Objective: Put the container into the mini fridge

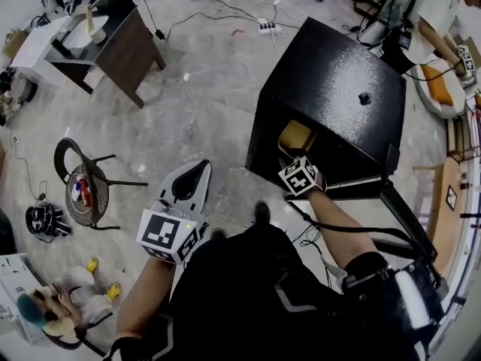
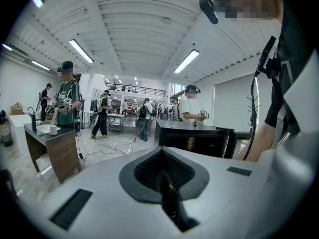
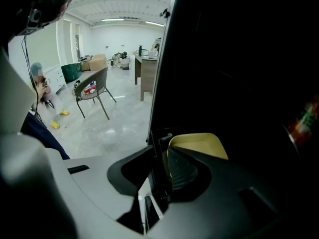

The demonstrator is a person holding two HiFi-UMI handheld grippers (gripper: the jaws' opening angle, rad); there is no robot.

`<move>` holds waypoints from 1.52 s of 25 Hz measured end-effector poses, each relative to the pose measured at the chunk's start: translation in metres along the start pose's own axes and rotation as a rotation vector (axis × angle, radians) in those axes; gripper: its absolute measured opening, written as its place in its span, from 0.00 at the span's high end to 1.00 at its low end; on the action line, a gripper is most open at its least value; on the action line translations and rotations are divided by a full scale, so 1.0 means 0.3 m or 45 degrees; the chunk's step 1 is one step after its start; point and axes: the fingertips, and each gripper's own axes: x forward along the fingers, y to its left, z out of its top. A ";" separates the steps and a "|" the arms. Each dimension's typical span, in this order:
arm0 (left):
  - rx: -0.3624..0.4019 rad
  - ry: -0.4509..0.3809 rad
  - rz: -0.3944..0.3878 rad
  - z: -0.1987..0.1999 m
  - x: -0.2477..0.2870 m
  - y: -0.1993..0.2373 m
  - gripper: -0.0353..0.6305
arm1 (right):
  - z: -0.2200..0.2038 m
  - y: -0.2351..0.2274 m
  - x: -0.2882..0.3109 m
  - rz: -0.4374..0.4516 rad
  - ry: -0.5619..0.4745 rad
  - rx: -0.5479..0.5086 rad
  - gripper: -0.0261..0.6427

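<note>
Nearest the head camera, the wearer's dark torso (image 1: 248, 299) fills the lower frame and hides the floor beneath it. Beyond it stands the black fridge (image 1: 331, 81). Its door (image 1: 402, 216) is swung open to the right and partly cut off behind the wearer's right arm. The inside is almost wholly black in the right gripper view. Only a red-and-green patch (image 3: 305, 117) shows at the right edge, too blurred to name.

Far off at the upper left, a desk (image 1: 124, 47) carries a white bowl (image 1: 86, 34); what is in the bowl cannot be made out. A chair (image 1: 86, 183) holds red and blue items (image 1: 83, 192) on its seat, too small to identify.

The left gripper (image 2: 166, 176) hangs over the floor in front of the wearer, well apart from the fridge. Its jaws are together with nothing between them.

The right gripper (image 3: 167, 156) reaches into the fridge's opening, and from above its tips are hidden under the fridge's top edge. Its jaws stand apart and pinch nothing.

The yellow-topped container (image 3: 199, 144) sits inside the fridge just past the tips, beside the right pad (image 3: 182, 171). Whether the pad touches it cannot be told. From above the container shows only as a tan patch at the upper left of the opening.

A power strip (image 1: 268, 28) lies on the floor behind the fridge.
</note>
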 end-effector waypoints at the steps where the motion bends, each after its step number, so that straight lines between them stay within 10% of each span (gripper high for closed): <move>1: 0.003 -0.001 -0.019 -0.001 -0.004 -0.006 0.93 | 0.002 0.006 -0.021 -0.013 -0.013 0.019 0.82; 27: -0.062 -0.085 -0.437 0.000 -0.187 -0.119 0.93 | 0.277 0.268 -0.728 -0.238 -0.529 0.435 0.93; 38: -0.063 -0.134 -0.446 0.042 -0.233 -0.087 0.94 | 0.321 0.321 -1.021 -0.399 -0.655 0.508 0.94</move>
